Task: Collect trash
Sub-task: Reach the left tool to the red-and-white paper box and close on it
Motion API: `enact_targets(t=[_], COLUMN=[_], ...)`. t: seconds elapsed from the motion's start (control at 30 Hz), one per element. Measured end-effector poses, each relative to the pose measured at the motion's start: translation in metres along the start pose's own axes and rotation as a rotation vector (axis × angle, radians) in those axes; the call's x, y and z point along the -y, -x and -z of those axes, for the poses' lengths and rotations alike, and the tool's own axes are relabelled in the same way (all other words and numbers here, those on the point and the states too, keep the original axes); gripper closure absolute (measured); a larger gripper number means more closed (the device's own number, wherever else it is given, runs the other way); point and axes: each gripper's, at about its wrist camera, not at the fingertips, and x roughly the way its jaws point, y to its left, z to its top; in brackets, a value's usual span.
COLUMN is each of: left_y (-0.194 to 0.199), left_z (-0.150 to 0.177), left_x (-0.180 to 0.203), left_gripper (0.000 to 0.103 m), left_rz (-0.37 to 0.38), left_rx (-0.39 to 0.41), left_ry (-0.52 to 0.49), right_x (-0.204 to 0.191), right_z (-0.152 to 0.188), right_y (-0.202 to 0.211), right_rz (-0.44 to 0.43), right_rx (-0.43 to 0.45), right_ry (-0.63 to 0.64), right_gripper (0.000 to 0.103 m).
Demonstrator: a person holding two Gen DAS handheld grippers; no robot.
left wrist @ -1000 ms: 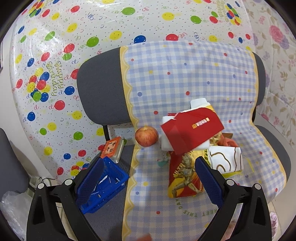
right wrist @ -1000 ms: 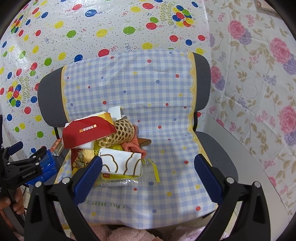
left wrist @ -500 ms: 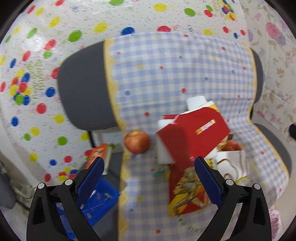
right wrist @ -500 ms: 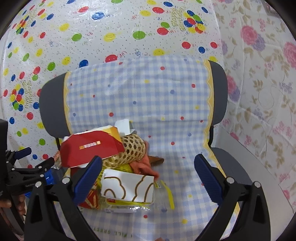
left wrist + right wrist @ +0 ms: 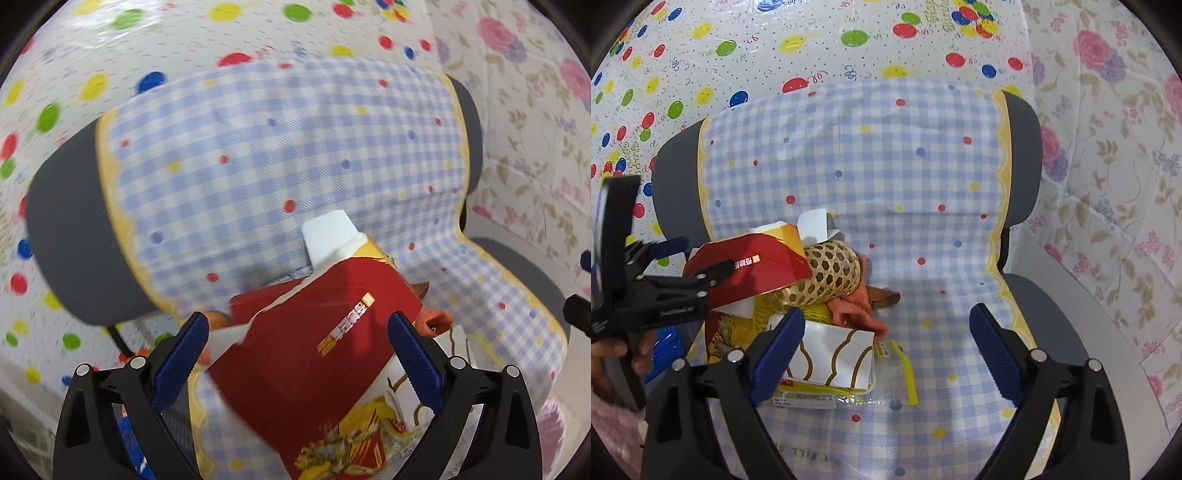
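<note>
Left hand-held gripper (image 5: 295, 328) has its jaws spread wide with nothing between them, and the red carton (image 5: 314, 332) fills the gap between its blue fingers (image 5: 181, 354); whether either pad touches the cardboard cannot be told from the blurred left wrist view. That carton lies tilted on top of a heap of rubbish at the left side of the chair (image 5: 1023, 162) seat, which is draped in a blue checked cloth (image 5: 857, 162). It rests on a woven bamboo sleeve (image 5: 831, 273), with a white flap (image 5: 327, 236) poking up behind it, an orange rag (image 5: 857, 306) beside the sleeve, a red and yellow snack bag (image 5: 343, 446) under its near edge and a white pouch with brown swirls (image 5: 831, 354) on a clear packet further toward the front. The likeliest trouble, in my judgement, is that closing on a light, slanted carton will squash it or make it slide off the pile, dragging loose wrappers over the seat edge; an apple (image 5: 218, 319) sits just behind the left finger and could be nudged off too. The right hand-held gripper (image 5: 886, 339) is equally wide open and empty, hanging over the pouch and the bare cloth, near the carton but not reaching it.
</note>
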Motion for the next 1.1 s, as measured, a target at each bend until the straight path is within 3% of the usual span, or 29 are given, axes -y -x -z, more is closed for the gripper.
enact_targets(t=[0.3,0.37,0.43,0.47,0.53,0.6,0.7,0.77,0.83,1.1], left_y=[-0.011,-0.008,-0.004,-0.002,0.002,0.011,0.029,0.038,0.047,0.042], left_z=[0.011,0.017,0.023,0.025,0.028,0.03,0.035,0.038,0.048,0.116], left_x=[0.011,0.016,0.017,0.016,0.011,0.002,-0.014,-0.024,-0.031,-0.009], left_gripper=[0.013,0.028,0.05,0.055,0.083,0.086,0.084,0.075,0.039,0.024], left_rz=[-0.024,-0.068,-0.114,-0.116,-0.099,-0.08,-0.074,-0.054,-0.039,0.064], left_rx=[-0.025,-0.017,-0.006,0.0,0.004,0.027,0.068,0.071,0.061,-0.033], left_ry=[-0.066,-0.078,-0.079,-0.07,-0.04,0.011,0.09,0.136,0.161,0.163], right_x=[-0.003,-0.004,-0.004,-0.004,-0.003,-0.004,-0.004,-0.002,-0.002,-0.003], right_z=[0.001,0.002,0.004,0.005,0.007,0.01,0.015,0.017,0.021,0.045], right_y=[-0.003,-0.002,-0.001,0.001,0.005,0.009,0.016,0.021,0.025,0.031], right_rz=[-0.038,-0.042,-0.041,-0.042,-0.046,-0.044,-0.04,-0.041,-0.046,-0.055], right_rx=[-0.01,-0.01,-0.01,-0.011,-0.011,-0.009,-0.007,-0.005,-0.004,-0.038], right_ry=[0.005,0.002,0.0,-0.003,-0.009,-0.01,-0.011,-0.015,-0.019,-0.019], right_gripper=[0.017,0.017,0.017,0.017,0.017,0.017,0.017,0.017,0.017,0.017])
